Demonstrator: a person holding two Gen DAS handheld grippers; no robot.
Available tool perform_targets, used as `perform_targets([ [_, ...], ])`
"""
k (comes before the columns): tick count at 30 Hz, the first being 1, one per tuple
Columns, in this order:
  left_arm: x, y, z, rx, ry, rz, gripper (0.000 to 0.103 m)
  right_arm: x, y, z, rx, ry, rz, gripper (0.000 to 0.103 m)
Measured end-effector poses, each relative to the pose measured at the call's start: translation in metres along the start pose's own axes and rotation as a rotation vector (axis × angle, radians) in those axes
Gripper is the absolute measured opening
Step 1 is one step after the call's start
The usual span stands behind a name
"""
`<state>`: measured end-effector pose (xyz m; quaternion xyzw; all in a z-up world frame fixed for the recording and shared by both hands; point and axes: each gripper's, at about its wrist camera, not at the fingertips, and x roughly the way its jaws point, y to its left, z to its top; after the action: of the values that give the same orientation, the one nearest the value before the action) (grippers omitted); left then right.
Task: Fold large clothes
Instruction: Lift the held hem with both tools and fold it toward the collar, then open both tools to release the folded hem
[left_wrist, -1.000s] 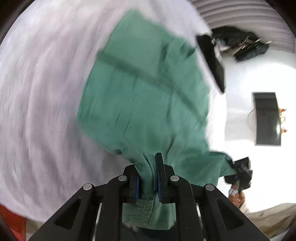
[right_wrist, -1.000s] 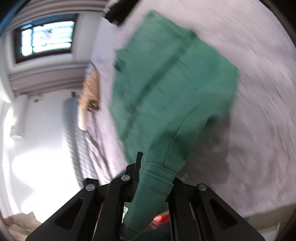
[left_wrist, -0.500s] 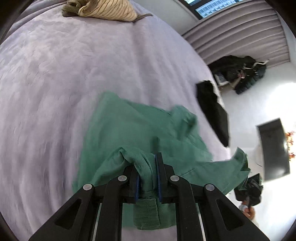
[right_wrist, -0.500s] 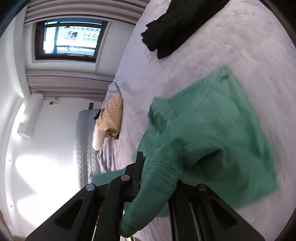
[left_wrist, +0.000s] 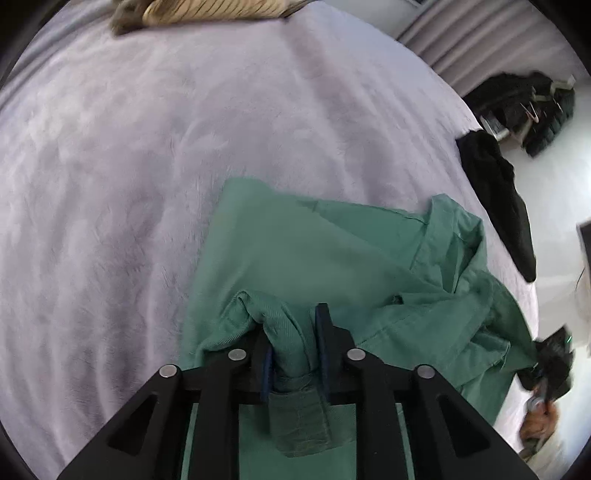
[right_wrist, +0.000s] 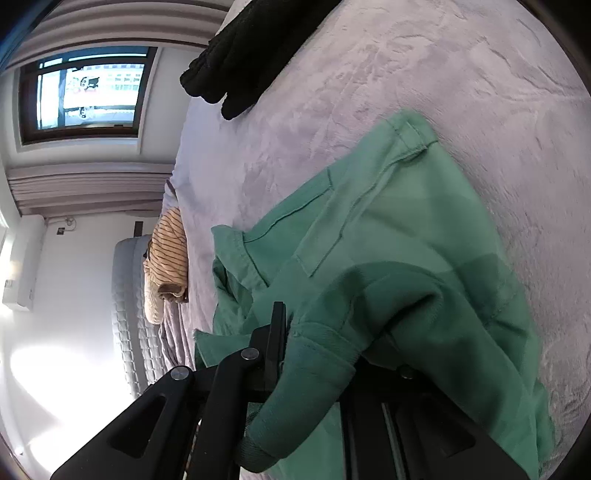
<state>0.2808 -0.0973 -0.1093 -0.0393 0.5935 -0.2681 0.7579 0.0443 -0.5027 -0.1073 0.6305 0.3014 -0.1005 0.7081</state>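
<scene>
A green garment (left_wrist: 314, 258) lies partly spread on a lilac bed cover (left_wrist: 110, 166). My left gripper (left_wrist: 293, 334) is shut on a bunched cuff or hem of the green garment. My right gripper (right_wrist: 314, 332) is shut on another thick hem of the same garment (right_wrist: 388, 240); its right finger is hidden under the cloth. The right gripper also shows at the right edge of the left wrist view (left_wrist: 550, 365), holding the far end of the garment.
A black garment (left_wrist: 495, 192) lies at the bed's far edge, also in the right wrist view (right_wrist: 240, 62). A striped tan garment (left_wrist: 207, 11) lies near the head of the bed (right_wrist: 166, 266). A window (right_wrist: 85, 92) and white walls lie beyond.
Both grippers have swung down with the green garment. It hung stretched between them before; now most of it lies on the bed cover with the held ends low over it.
</scene>
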Motion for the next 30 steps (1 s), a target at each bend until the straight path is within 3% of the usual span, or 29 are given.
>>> perform_targets([
  [1,-0.009,0.000,-0.001,0.020,-0.012,0.006,0.042,-0.002,0.006,0.001,-0.012,-0.003,0.011,0.034],
  [2,-0.021,-0.008,-0.001,0.059,-0.044,0.023,0.074,-0.008,0.014,0.000,-0.035,-0.016,0.025,0.059],
  [3,-0.031,-0.012,-0.002,0.084,-0.081,0.050,0.101,-0.010,0.019,0.002,-0.053,-0.026,0.035,0.072],
  [4,-0.042,-0.018,-0.003,0.109,-0.130,0.088,0.103,-0.016,0.026,0.001,-0.080,-0.039,0.044,0.083],
  [5,-0.055,-0.024,-0.002,0.150,-0.183,0.122,0.103,-0.020,0.033,0.001,-0.106,-0.046,0.046,0.083],
  [9,-0.064,-0.026,0.001,0.154,-0.192,0.132,0.103,-0.031,0.042,-0.001,-0.134,-0.063,-0.004,0.080],
  [10,-0.061,-0.027,0.000,0.156,-0.182,0.129,0.103,-0.032,0.042,-0.002,-0.143,-0.067,-0.029,0.067],
  [11,-0.052,-0.027,-0.002,0.158,-0.157,0.122,0.103,-0.031,0.042,-0.002,-0.152,-0.065,-0.060,0.037],
  [13,-0.037,-0.030,-0.004,0.152,-0.117,0.107,0.102,-0.022,0.039,-0.001,-0.167,-0.039,-0.129,0.011],
  [14,-0.025,-0.033,-0.007,0.149,-0.097,0.092,0.096,-0.017,0.037,-0.001,-0.175,-0.030,-0.153,0.011],
  [19,0.034,-0.032,-0.021,0.132,-0.050,0.190,0.095,0.009,0.015,0.007,-0.241,-0.036,-0.344,0.011],
  [20,0.046,-0.027,-0.024,0.127,-0.040,0.215,0.095,0.012,0.006,0.009,-0.234,-0.039,-0.367,0.006],
  [25,0.044,-0.028,-0.028,0.189,-0.040,0.247,0.095,-0.008,-0.023,0.013,-0.152,-0.122,-0.357,0.001],
  [28,0.021,-0.023,-0.029,0.204,-0.040,0.243,0.095,-0.028,-0.022,0.008,-0.114,-0.148,-0.370,0.010],
  [30,0.001,-0.012,-0.031,0.192,-0.029,0.203,0.095,-0.039,-0.009,-0.006,-0.147,-0.128,-0.352,0.030],
])
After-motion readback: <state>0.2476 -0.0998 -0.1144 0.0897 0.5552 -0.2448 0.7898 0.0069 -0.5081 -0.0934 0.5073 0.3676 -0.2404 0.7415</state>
